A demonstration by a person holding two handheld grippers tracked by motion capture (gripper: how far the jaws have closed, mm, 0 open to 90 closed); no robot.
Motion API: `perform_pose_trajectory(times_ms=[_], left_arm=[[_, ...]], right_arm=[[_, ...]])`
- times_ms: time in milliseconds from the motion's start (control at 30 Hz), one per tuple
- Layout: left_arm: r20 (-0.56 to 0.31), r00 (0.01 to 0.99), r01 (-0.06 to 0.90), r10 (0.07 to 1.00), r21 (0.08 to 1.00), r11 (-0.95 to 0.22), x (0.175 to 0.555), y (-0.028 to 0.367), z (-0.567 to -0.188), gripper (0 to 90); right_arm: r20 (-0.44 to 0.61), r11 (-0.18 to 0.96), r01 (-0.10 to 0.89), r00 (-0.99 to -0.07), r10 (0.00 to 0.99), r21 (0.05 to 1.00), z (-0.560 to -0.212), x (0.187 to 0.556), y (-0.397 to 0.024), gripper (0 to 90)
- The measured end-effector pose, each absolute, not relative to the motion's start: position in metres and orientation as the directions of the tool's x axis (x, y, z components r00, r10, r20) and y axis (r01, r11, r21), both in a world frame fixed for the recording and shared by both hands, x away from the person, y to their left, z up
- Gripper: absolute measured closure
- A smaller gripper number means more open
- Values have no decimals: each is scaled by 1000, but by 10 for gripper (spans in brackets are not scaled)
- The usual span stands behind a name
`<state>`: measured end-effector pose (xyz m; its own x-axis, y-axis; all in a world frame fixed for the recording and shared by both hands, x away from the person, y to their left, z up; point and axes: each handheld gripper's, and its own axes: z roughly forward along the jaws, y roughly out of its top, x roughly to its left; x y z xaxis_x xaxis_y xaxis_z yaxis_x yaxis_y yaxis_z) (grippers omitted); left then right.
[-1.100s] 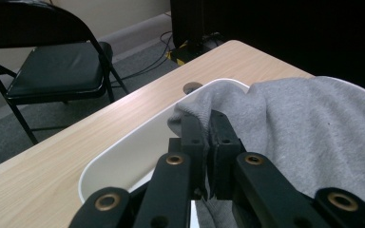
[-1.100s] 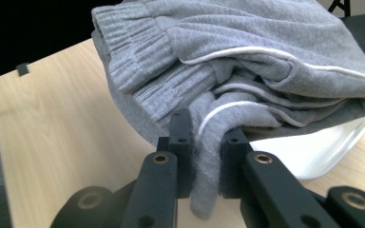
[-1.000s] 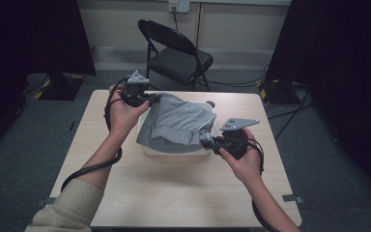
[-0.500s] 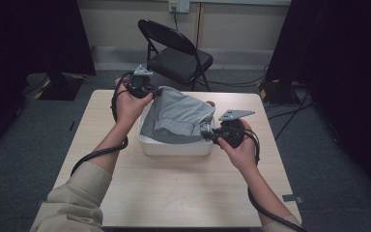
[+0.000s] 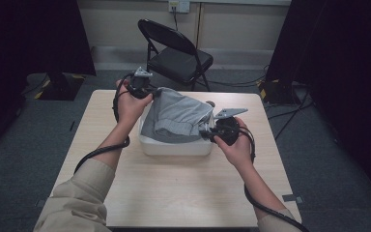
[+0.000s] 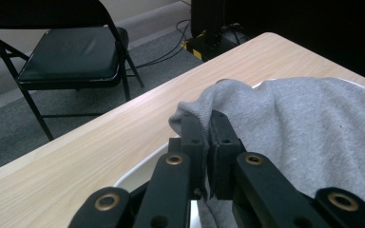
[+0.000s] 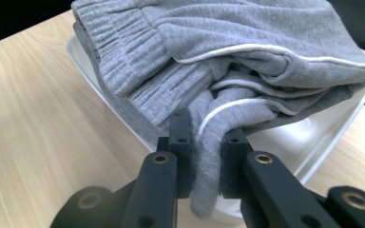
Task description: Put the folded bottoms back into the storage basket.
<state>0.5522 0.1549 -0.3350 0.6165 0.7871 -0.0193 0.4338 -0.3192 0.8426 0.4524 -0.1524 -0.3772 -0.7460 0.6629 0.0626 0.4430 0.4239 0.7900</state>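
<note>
A folded grey garment (image 5: 179,118) with white piping lies over a white tub (image 5: 174,146) in the middle of the table. At the tub's far left corner my left gripper (image 5: 150,94) is shut on an edge of the garment (image 6: 285,118); the left gripper view has the cloth pinched between its jaws (image 6: 204,124). My right gripper (image 5: 206,132) at the tub's near right corner is shut on a hanging fold of the garment (image 7: 247,61), the fold squeezed between its jaws (image 7: 208,135) above the tub's rim (image 7: 313,142).
The wooden table (image 5: 183,193) has bare top in front of the tub and at both sides. A black folding chair (image 5: 174,53) stands behind the far edge. Cables trail on the grey carpet at the right, by a black curtain.
Both grippers have carried the garment away from me and downward. It was held spread above the table and now rests in the white tub.
</note>
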Motion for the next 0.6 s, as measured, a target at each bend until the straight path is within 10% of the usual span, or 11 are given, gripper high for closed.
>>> perform_pose_trajectory(times_ms=[233,300,600], left_arm=[[-6,609,443,793,832,-334,555,155,-350,850],[22,576,401,817,863,-306,555,158,-355,672],[12,587,407,809,860,-308,535,164,-346,359]], right_arm=[[45,442,455,-735,677,773,-388,459,-149,788],[39,437,466,-717,696,769,-394,460,-149,544],[48,367,453,-679,732,812,-388,445,-168,322]])
